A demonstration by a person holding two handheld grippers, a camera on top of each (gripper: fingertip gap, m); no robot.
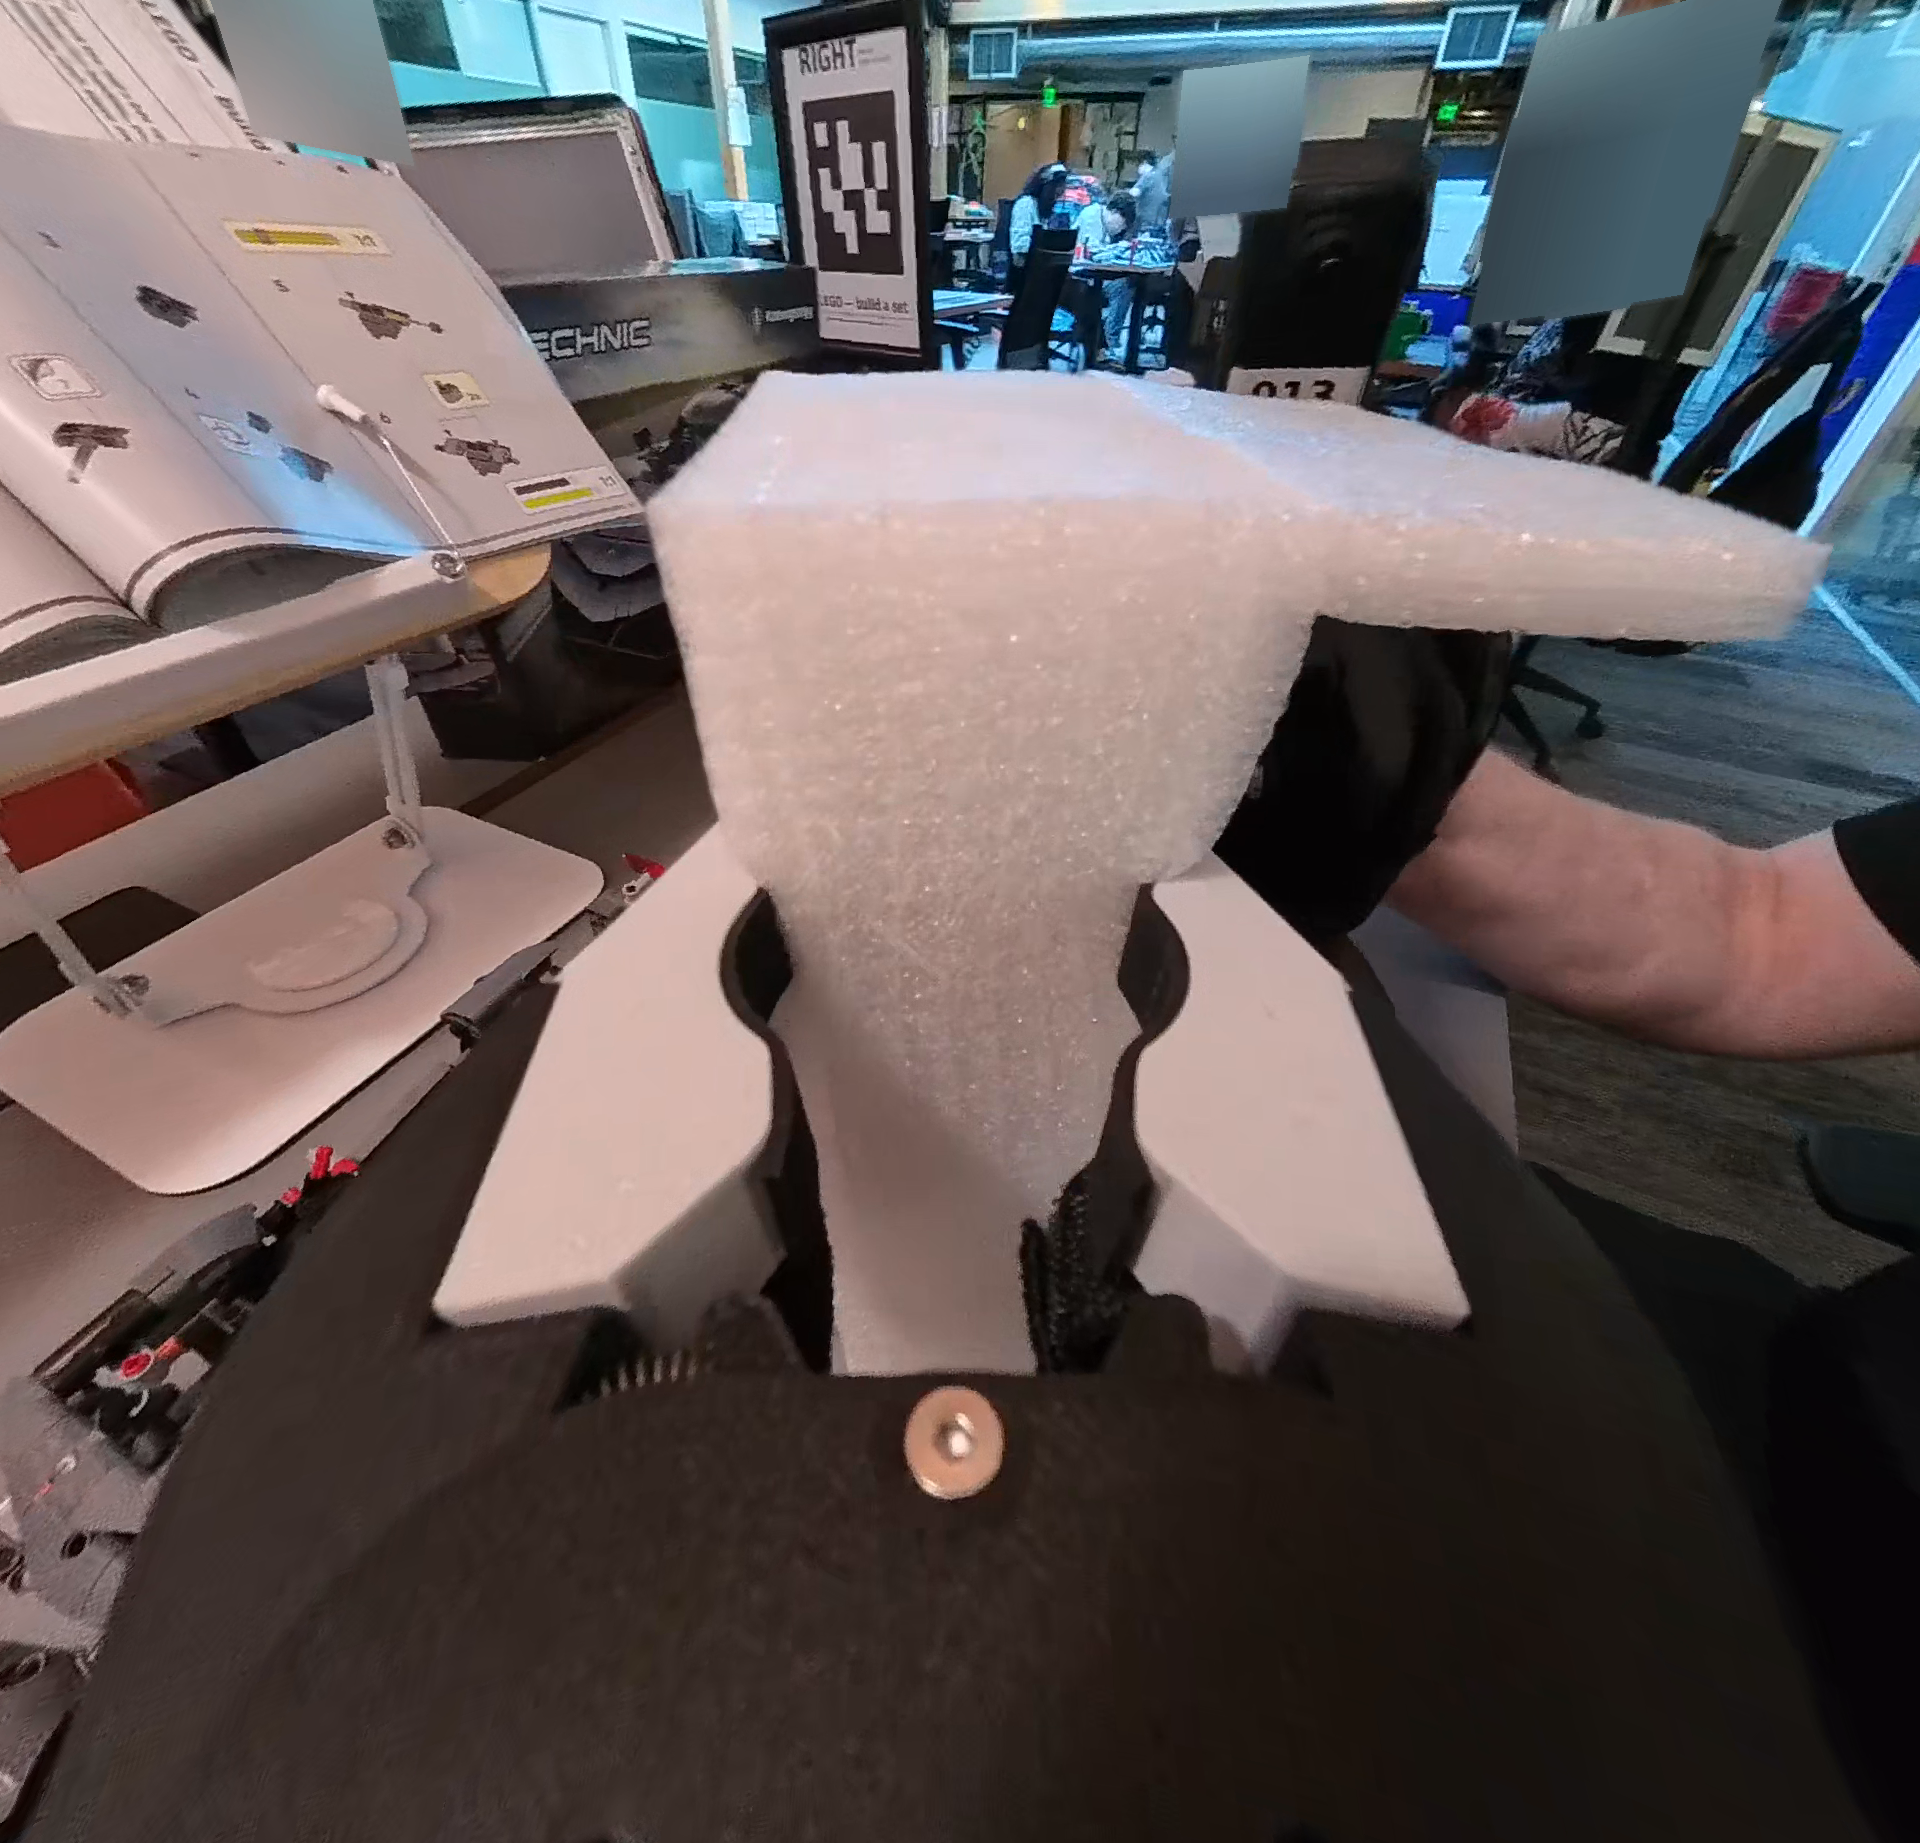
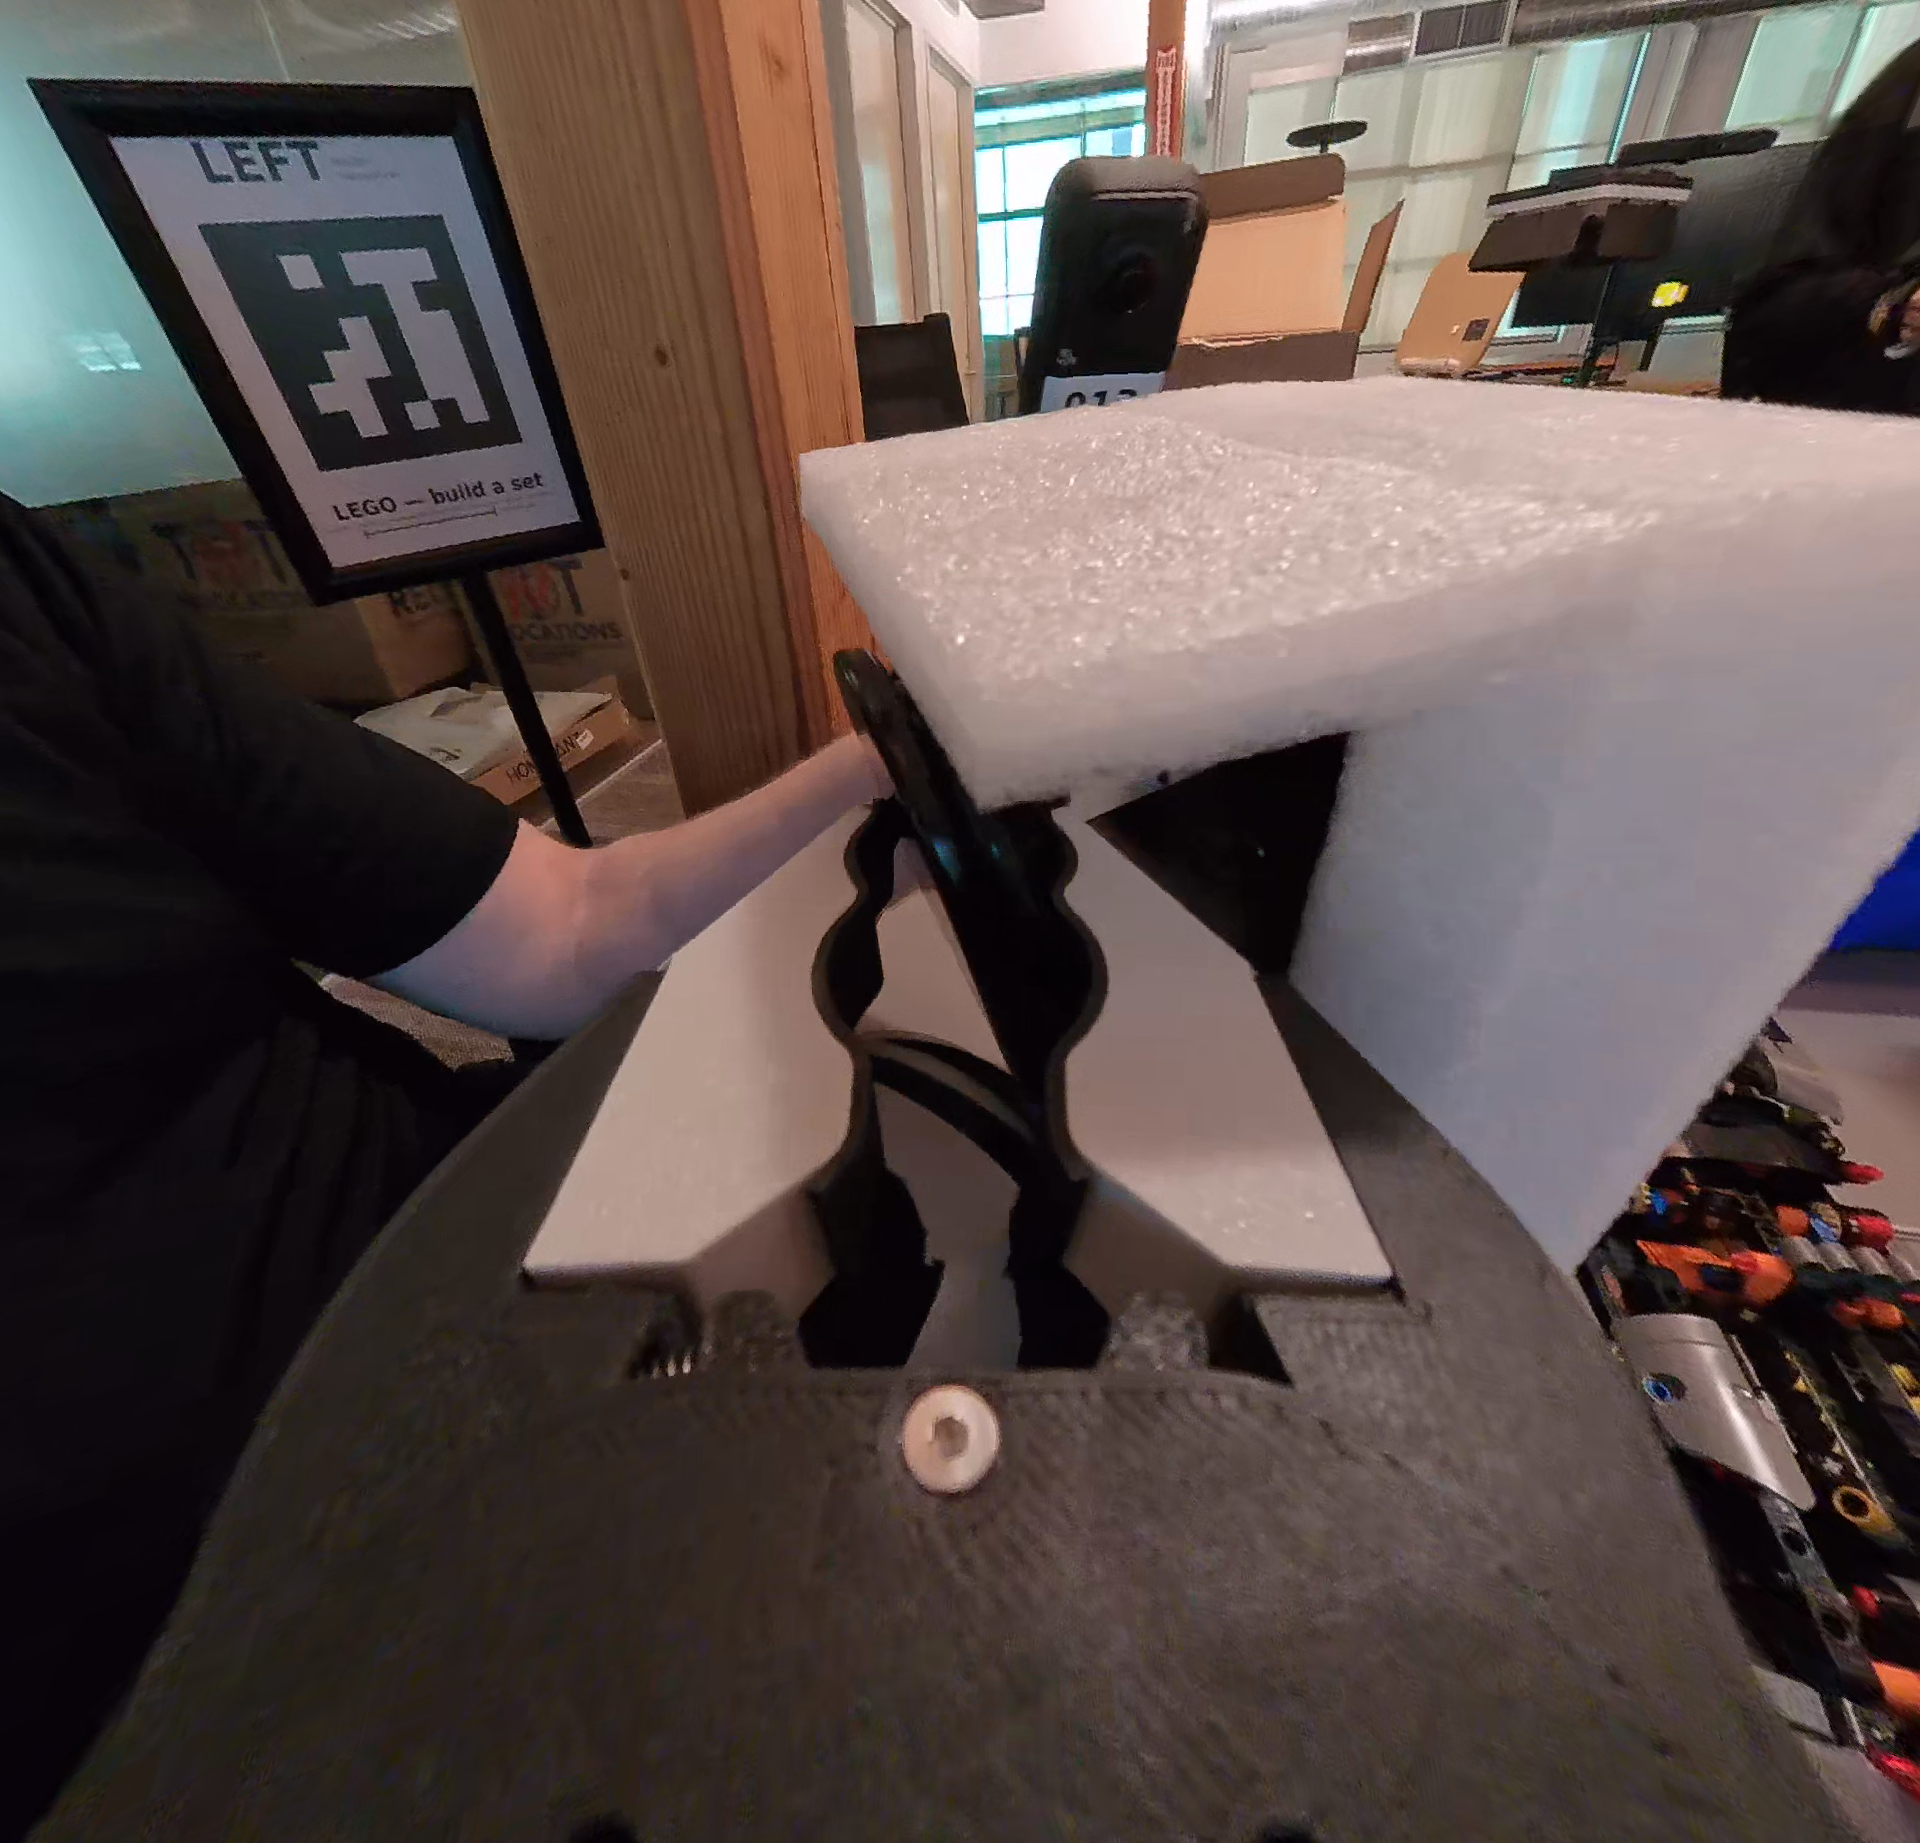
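My left gripper (image 1: 951, 900) is clamped deep on the upright leg of the foam (image 1: 987, 650), and my right gripper (image 2: 971, 832) sits just under the foam's flat flap, though I cannot tell whether it is gripping.

White foam block (image 1: 997, 671) ahead, blocking.

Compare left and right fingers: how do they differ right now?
Left gripper fingers clamp the stem of the white foam block; right gripper fingers flank only a thin black part, grip unclear, foam above them. Left gap is wider. Both: white fingers, black bodies.
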